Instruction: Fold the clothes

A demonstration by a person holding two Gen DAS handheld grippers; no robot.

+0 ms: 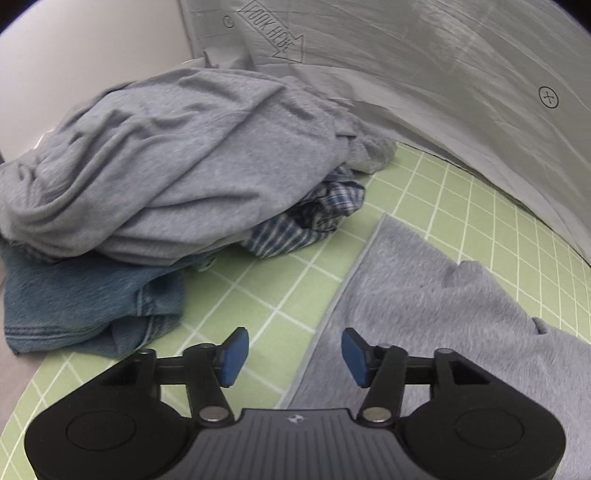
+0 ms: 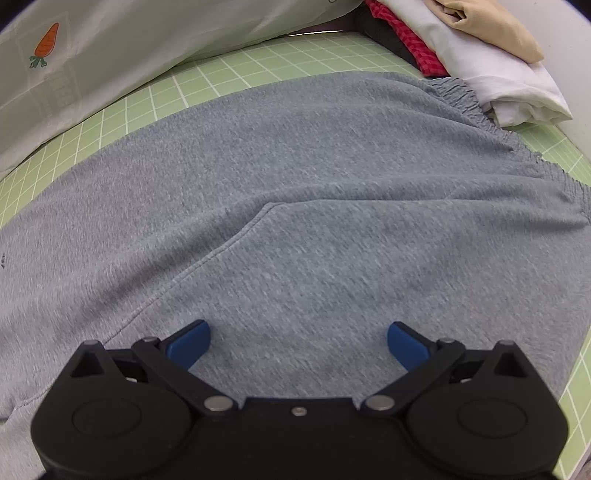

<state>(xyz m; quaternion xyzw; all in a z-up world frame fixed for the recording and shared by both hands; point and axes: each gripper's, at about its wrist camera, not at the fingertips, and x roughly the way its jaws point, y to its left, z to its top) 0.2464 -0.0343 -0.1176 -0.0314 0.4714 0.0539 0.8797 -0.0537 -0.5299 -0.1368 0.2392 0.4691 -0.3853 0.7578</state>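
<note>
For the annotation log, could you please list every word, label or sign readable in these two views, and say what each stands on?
"LOOK HERE", inside an arrow outline on the grey sheet; first letter unclear.
Small circled mark on the same sheet: too small to read.
Circled cross sign on the same sheet.
Carrot picture on the white fabric: no words; faint boxed print below it is too blurred to read.
Small emblem on the left claw's body: unreadable.

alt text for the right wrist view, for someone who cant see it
The open right gripper hovers over grey sweat shorts spread flat on a green grid mat, holding nothing. A stack of folded clothes sits at the top right by the elastic waistband; white fabric with a carrot print lies at the top left.
</note>
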